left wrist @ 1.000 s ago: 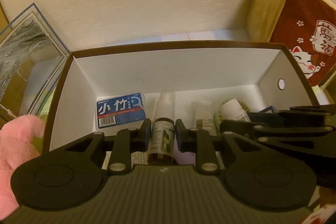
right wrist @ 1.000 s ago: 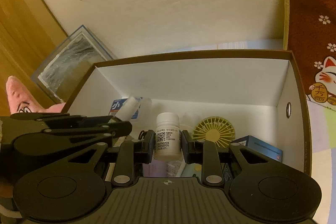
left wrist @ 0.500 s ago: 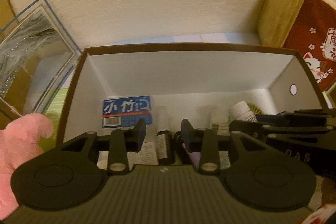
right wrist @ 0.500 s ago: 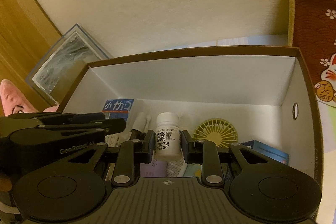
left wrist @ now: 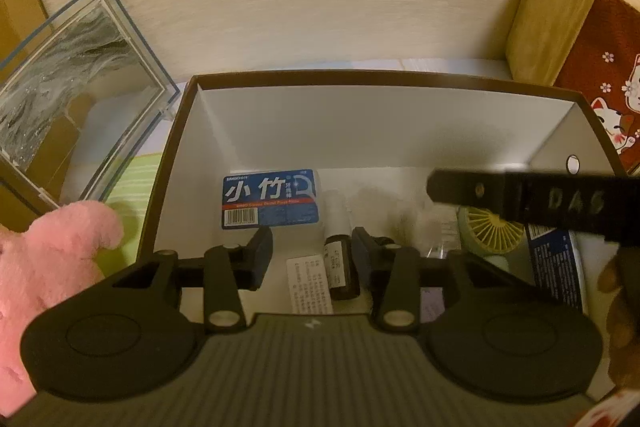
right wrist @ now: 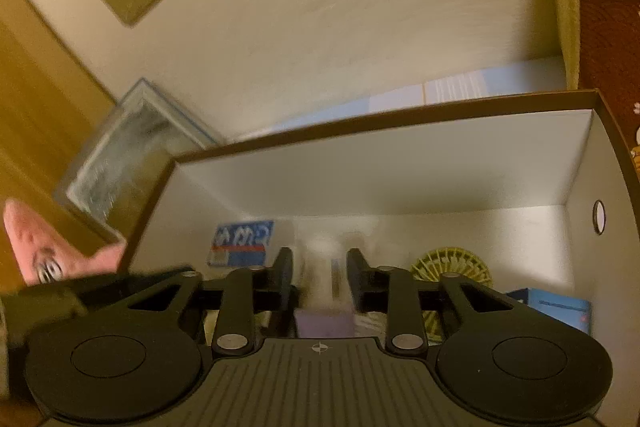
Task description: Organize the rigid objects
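A brown-rimmed white box (left wrist: 360, 77) (right wrist: 400, 119) holds the items. My left gripper (left wrist: 312, 255) hangs over it with its jaws opening. A small dark bottle with a white cap (left wrist: 340, 267) lies loose on the box floor beside the right finger, touched by neither pad. My right gripper (right wrist: 320, 275) is also opening its jaws. A white pill bottle (right wrist: 320, 259) shows as a blur between them, and the pads stand clear of it. In the left wrist view the right gripper (left wrist: 520, 195) crosses above the blurred white bottle (left wrist: 416, 223).
In the box lie a blue floss pack (left wrist: 270, 199) (right wrist: 240, 241), a yellow-green mini fan (left wrist: 488, 231) (right wrist: 452, 267), a blue carton (left wrist: 556, 267) (right wrist: 560, 307) and paper leaflets. A pink plush (left wrist: 52, 267) and a glass frame (left wrist: 68, 87) stand left of it, a red cat cushion (left wrist: 600, 67) right.
The left jaws spread and let go of the dark bottle, which now lies in the box. The right jaws came off the white bottle. The right view has tilted.
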Available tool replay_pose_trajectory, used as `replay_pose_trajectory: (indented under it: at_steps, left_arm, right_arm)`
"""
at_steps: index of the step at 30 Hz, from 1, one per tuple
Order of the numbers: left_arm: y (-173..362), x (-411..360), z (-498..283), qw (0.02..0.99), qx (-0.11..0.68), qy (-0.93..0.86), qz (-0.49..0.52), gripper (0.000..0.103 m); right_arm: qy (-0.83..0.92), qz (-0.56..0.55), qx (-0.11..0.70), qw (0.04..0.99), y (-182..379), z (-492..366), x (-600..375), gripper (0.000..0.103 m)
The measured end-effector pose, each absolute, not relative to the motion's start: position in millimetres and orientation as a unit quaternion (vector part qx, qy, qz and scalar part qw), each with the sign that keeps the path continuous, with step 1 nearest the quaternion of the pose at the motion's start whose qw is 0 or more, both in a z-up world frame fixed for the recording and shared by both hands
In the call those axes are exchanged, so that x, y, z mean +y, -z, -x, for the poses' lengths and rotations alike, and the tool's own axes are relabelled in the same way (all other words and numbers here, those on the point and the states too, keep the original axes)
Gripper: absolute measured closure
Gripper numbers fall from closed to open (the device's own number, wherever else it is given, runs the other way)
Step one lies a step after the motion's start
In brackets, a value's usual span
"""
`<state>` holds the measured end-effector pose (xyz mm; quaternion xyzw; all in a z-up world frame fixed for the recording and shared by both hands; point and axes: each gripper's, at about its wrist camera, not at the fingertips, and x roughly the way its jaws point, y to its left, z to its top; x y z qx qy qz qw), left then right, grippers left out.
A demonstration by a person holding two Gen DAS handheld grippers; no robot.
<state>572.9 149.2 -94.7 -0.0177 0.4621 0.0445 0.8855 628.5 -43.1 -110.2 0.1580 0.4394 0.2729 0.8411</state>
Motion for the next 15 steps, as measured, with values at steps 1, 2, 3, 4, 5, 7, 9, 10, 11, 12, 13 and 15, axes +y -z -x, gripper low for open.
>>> replay_pose_trajectory:
  at_steps: [1,2,3,4,5,7,9,10,11,12,13,15]
  left_arm:
    - [95,150,-572,0.886,0.462,-0.044,0.019,0.062]
    - [95,151,-571,0.886,0.462,-0.045,0.02,0.062]
    - [94,152,-570,0.886,0.462,-0.047,0.021,0.062]
    - [95,153,-570,0.885,0.462,-0.047,0.022,0.061]
    - [94,153,-569,0.885,0.462,-0.047,0.023,0.061]
    - [93,154,-568,0.886,0.46,-0.048,0.024,0.061]
    - [92,155,-567,0.886,0.46,-0.049,0.025,0.061]
    - [91,155,-567,0.887,0.459,-0.048,0.024,0.061]
    - [91,155,-567,0.887,0.459,-0.049,0.024,0.06]
    - [90,154,-567,0.887,0.459,-0.049,0.024,0.06]
    - [89,154,-567,0.887,0.459,-0.048,0.024,0.06]
    - [88,154,-566,0.887,0.458,-0.048,0.025,0.06]
  right_arm:
    - [-0.272,-0.157,0.435,0.844,109,-628,-43,0.055]
    - [-0.271,-0.152,0.431,0.848,107,-627,-43,0.052]
    - [-0.27,-0.145,0.428,0.85,106,-627,-43,0.051]
    - [-0.269,-0.143,0.428,0.851,105,-626,-44,0.051]
    - [-0.269,-0.143,0.429,0.85,105,-625,-45,0.051]
    - [-0.268,-0.143,0.433,0.849,106,-624,-46,0.05]
    - [-0.267,-0.139,0.435,0.848,106,-622,-46,0.05]
    - [-0.266,-0.138,0.436,0.849,106,-621,-47,0.05]
    - [-0.265,-0.137,0.437,0.849,106,-620,-48,0.049]
    - [-0.264,-0.135,0.438,0.849,106,-619,-48,0.049]
    - [-0.264,-0.134,0.438,0.849,106,-619,-48,0.049]
    - [-0.263,-0.132,0.438,0.849,105,-617,-49,0.049]
